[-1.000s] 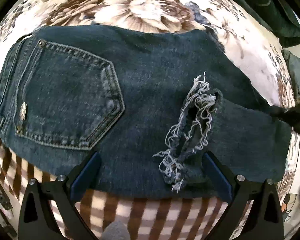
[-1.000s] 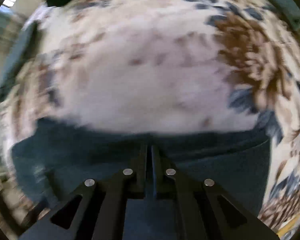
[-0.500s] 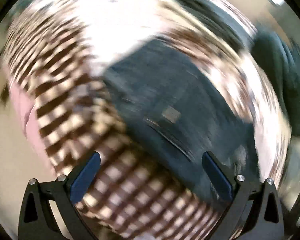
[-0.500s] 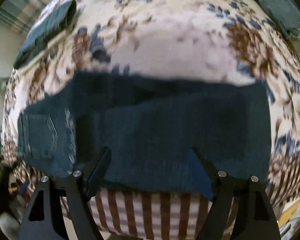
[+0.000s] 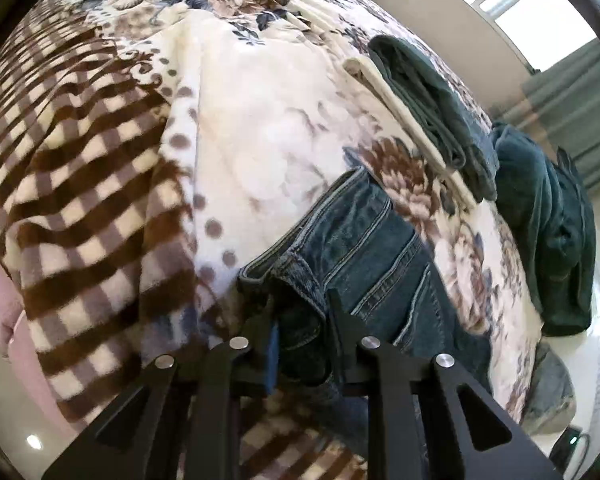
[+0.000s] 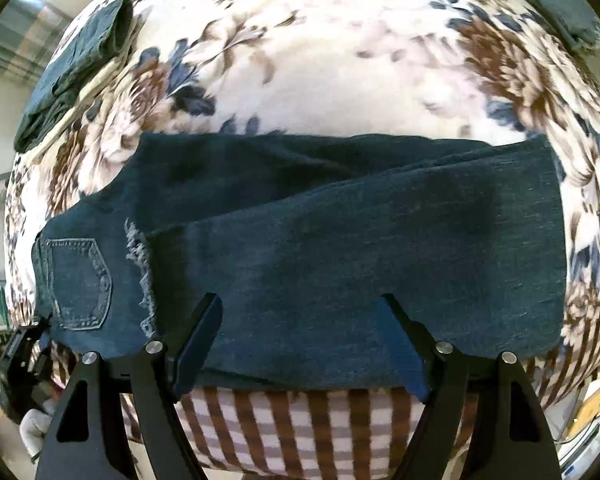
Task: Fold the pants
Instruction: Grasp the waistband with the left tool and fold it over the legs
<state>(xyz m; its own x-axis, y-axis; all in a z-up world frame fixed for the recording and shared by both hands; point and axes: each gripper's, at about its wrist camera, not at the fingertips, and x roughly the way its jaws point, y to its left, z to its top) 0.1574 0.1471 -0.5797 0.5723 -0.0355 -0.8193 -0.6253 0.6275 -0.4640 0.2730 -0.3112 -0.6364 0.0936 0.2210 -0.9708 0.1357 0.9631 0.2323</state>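
Observation:
Dark blue jeans [image 6: 340,232] lie folded lengthwise on the flowered blanket [image 6: 320,60], back pocket [image 6: 80,280] and frayed hem [image 6: 140,264] at the left. My right gripper [image 6: 304,308] is open and empty, its fingers resting at the jeans' near edge. In the left wrist view my left gripper [image 5: 302,302] is shut on the jeans' waistband [image 5: 296,268], with the rest of the jeans [image 5: 380,256] running off to the right. The left gripper also shows in the right wrist view [image 6: 24,344] at the far left, at the waist end.
A stack of folded dark green and cream clothes [image 5: 428,112] lies at the far side of the bed, with a dark green garment [image 5: 552,232] beside it. The blanket's brown checked border [image 5: 80,184] hangs over the near edge. Another folded garment [image 6: 556,0] sits far right.
My right gripper has let go of the jeans, opened and drawn back. My left gripper has swung to the waist end and shut on the waistband.

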